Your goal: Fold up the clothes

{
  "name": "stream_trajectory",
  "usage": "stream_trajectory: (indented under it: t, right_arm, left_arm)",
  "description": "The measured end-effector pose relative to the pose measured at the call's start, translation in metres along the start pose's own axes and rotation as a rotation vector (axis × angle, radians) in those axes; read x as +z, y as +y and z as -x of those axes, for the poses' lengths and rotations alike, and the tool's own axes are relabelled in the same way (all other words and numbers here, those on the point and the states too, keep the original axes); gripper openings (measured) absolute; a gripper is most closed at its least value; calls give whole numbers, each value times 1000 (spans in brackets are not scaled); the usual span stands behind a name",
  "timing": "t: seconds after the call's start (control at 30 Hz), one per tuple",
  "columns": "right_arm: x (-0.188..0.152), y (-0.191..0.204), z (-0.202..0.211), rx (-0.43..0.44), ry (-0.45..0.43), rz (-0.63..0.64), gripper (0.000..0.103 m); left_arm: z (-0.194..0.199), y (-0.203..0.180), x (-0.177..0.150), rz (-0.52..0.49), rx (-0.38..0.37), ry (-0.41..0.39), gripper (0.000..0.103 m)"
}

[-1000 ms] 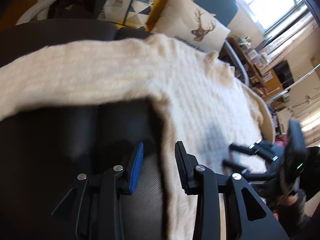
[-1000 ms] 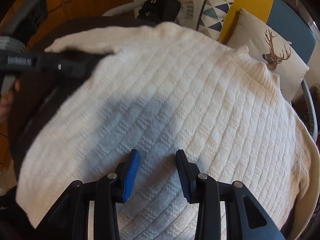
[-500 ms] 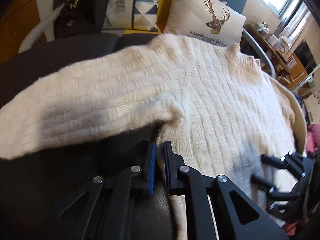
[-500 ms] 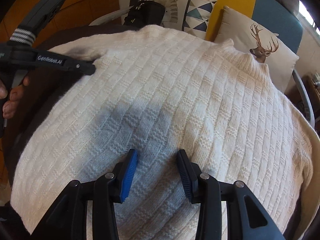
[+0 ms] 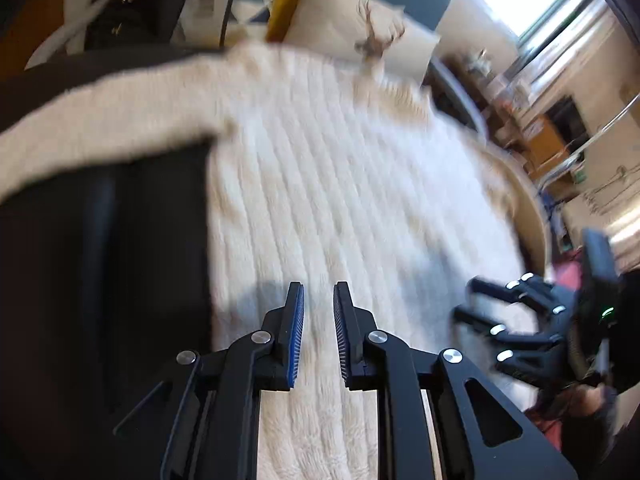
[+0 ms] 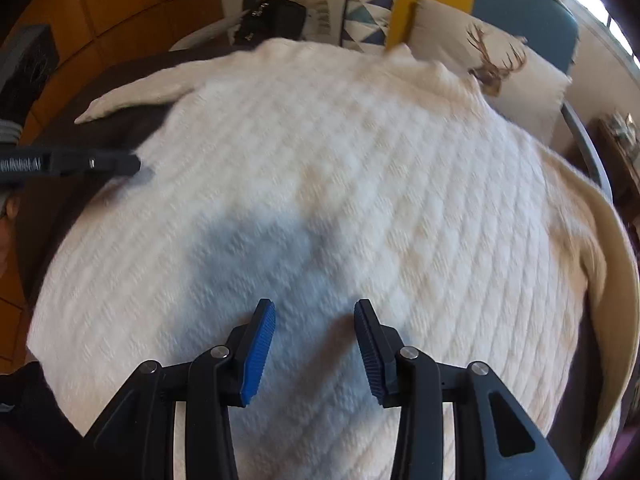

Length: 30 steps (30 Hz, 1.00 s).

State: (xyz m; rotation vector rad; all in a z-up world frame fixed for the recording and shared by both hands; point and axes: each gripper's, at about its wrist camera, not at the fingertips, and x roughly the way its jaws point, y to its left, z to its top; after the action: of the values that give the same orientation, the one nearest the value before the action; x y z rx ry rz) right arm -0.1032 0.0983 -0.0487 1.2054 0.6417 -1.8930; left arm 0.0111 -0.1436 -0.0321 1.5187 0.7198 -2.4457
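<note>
Looking along the left gripper (image 5: 318,300), the left wrist view shows a cream-white cable-knit sweater (image 5: 340,200) spread flat on a dark seat surface (image 5: 100,260), its body filling the middle of the view and one sleeve (image 5: 100,128) stretched out to the left. The blue-padded jaws stand a narrow gap apart above the knit near its left side edge; they have just been closing and then eased a little open, and nothing is pinched between them. At lower right the right gripper (image 5: 466,298) hangs over the sweater's other side, blurred. Behind the sweater lie a beige cushion printed with a deer head (image 5: 372,36) and a black handbag with gold fittings (image 5: 136,12). The right wrist view looks down the right gripper (image 6: 315,308), whose jaws stand moderately apart over the lower middle of the sweater (image 6: 340,160), empty, with their grey shadow on the knit. The sleeve (image 6: 132,100) reaches toward the upper left across the dark seat surface (image 6: 120,76). The left gripper (image 6: 134,164) enters from the left edge, its tip at the sweater's side edge below the sleeve; contact cannot be judged. The deer cushion (image 6: 492,60), the handbag (image 6: 272,20) and a triangle-patterned pillow (image 6: 368,8) line the far side.
</note>
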Motion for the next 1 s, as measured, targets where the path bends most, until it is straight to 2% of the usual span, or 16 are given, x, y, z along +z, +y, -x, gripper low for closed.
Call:
stream_trajectory:
  t: [0.07, 0.27, 0.33, 0.43, 0.53, 0.63, 0.73, 0.8, 0.83, 0.93, 1.0]
  right_arm:
    - [-14, -8, 2, -34, 8, -23, 41]
    - [-30, -23, 14, 8, -26, -93, 41]
    - [-35, -33, 28, 3, -58, -130, 41]
    - [-52, -54, 45, -46, -55, -192, 41]
    - [-78, -71, 56, -62, -35, -265, 42]
    - [-104, -80, 51, -83, 20, -311, 43]
    - [-124, -92, 67, -12, -61, -412, 43]
    - [-140, -104, 84, -8, -143, -473, 43]
    - [-148, -112, 95, -46, -176, -499, 43]
    - [-172, -134, 122, -247, -212, -544, 43]
    - [-189, -149, 136, -325, -223, -554, 43]
  left_arm:
    - [3, 9, -10, 30, -9, -35, 16]
    - [24, 12, -14, 75, 39, -73, 16]
    - [35, 0, -19, 55, 23, -117, 16]
    - [36, -25, -29, -38, 55, -129, 16]
    - [12, -30, -37, -92, 130, -69, 16]
    - [4, -27, -39, -100, 137, -72, 16]
    - [10, -36, -34, -110, 149, -87, 16]
    - [15, -57, -28, -155, 130, -120, 16]
    - [18, -66, -27, -173, 114, -139, 16]
    - [10, -105, -19, -264, 81, -162, 18]
    - [-2, -132, -13, -314, 65, -160, 19]
